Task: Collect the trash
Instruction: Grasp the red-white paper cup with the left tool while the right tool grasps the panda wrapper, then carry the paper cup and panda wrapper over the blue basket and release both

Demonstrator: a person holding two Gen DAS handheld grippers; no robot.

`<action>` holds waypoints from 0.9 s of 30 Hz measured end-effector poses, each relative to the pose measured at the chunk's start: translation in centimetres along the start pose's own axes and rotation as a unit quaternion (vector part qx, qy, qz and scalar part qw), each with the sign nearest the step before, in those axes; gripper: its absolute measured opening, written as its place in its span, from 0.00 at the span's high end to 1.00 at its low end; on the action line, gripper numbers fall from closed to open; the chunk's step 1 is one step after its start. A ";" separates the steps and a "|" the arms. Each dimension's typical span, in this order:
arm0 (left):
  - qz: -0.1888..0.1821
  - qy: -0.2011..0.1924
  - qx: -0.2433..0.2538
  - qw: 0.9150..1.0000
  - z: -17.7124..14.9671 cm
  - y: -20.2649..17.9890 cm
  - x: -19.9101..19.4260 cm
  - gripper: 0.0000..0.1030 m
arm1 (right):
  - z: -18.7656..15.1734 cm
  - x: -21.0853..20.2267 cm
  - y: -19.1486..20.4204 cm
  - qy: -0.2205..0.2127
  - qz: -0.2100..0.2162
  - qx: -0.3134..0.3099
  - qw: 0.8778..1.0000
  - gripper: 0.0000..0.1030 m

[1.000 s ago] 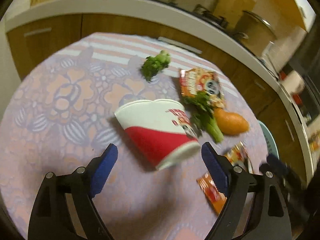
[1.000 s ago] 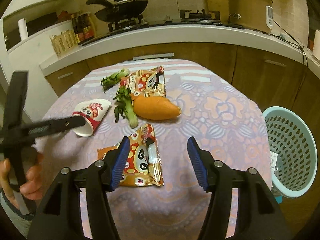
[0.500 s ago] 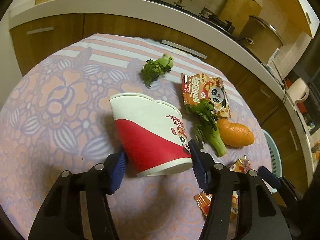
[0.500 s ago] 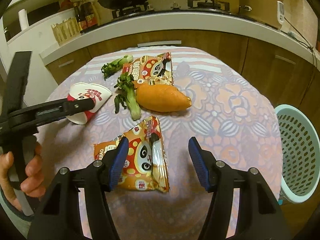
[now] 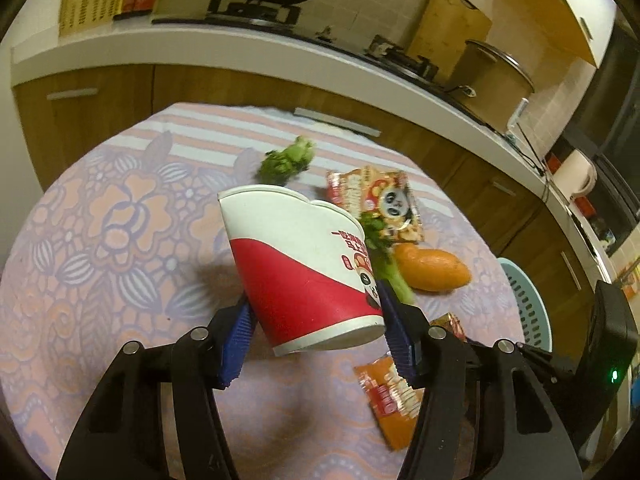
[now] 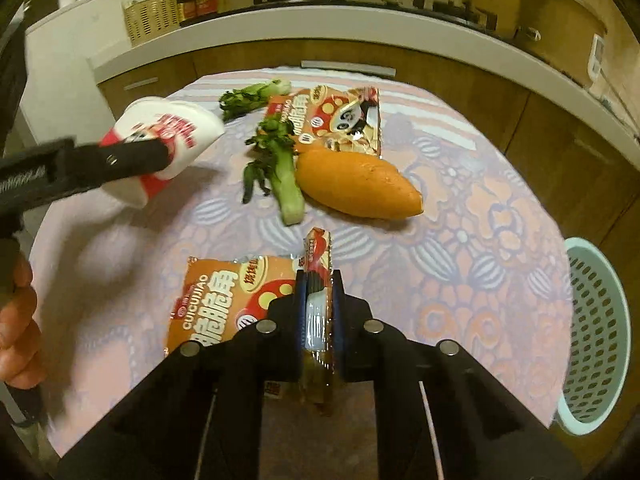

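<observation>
now: both grippers holding trash over the flowered table

here the round table [image 6: 460,216] wears a pink and lilac flowered cloth with stripes at its far edge. behind it runs a curved white counter [image 6: 360,20] over brown wood cabinets, with a stove, a dark pan, a large pot and a woven basket along the top. a pale blue perforated basket [image 6: 600,344] stands on the floor just beside the table's right edge.

the left gripper [image 5: 316,330] clamps a red and white paper cup [image 5: 300,272], its 2 blue pads pressing the red lower wall on either side, close to the base. the cup is off the cloth and throws a shadow below. its long axis tilts, with the base toward the gripper and the dented open rim pointing up and away to the left. a person's hand [image 6: 18,336] shows at the left edge of the right wrist view.

the right gripper [image 6: 319,280] has just been closing, and its jaws now pinch the right edge of an orange snack wrapper [image 6: 224,300]. the wrapper's pinched edge is folded up between the pads and rises past the fingertips, while the rest spreads flat to the left on the cloth, its long axis across the view.

farther back lie an orange sweet potato [image 6: 356,184], 2 leafy green stalks [image 6: 280,172] and a 2nd panda wrapper [image 6: 332,120], close together.
</observation>
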State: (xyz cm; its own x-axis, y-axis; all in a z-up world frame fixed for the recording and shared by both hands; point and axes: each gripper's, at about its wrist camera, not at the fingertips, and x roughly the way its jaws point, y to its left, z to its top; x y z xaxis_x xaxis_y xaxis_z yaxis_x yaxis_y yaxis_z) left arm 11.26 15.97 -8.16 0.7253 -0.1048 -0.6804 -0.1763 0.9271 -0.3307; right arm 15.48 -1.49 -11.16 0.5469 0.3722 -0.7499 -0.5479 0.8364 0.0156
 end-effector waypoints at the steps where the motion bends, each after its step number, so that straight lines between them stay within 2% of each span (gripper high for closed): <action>1: -0.002 -0.004 0.007 1.000 0.1 -0.5 -0.4 0.46 | 0.0 -0.6 0.0 -0.007 0.002 0.000 1.000 0.92; 6: -0.013 -0.025 0.036 0.999 0.6 -2.8 -1.7 0.46 | 0.4 -4.4 -0.8 -0.051 -0.009 0.010 0.999 0.92; 13: -0.037 -0.046 0.071 0.996 1.5 -6.9 -3.2 0.45 | 1.1 -9.3 -4.3 -0.102 -0.036 0.040 0.993 0.92; 20: -0.065 -0.058 0.112 0.990 2.1 -11.5 -3.6 0.45 | 1.3 -12.7 -8.0 -0.140 -0.074 0.071 0.985 0.92; 27: -0.093 -0.054 0.150 0.983 2.2 -16.3 -2.3 0.45 | 0.8 -15.2 -13.1 -0.162 -0.120 0.108 0.973 0.92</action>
State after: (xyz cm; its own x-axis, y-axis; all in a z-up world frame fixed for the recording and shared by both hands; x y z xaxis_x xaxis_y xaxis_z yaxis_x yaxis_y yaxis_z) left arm 13.94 1.89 0.25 0.7952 -0.2597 -0.5478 0.1587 0.9613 -0.2254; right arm 14.85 -17.77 0.57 0.8332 0.2338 -0.5011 -0.2525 0.9671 0.0315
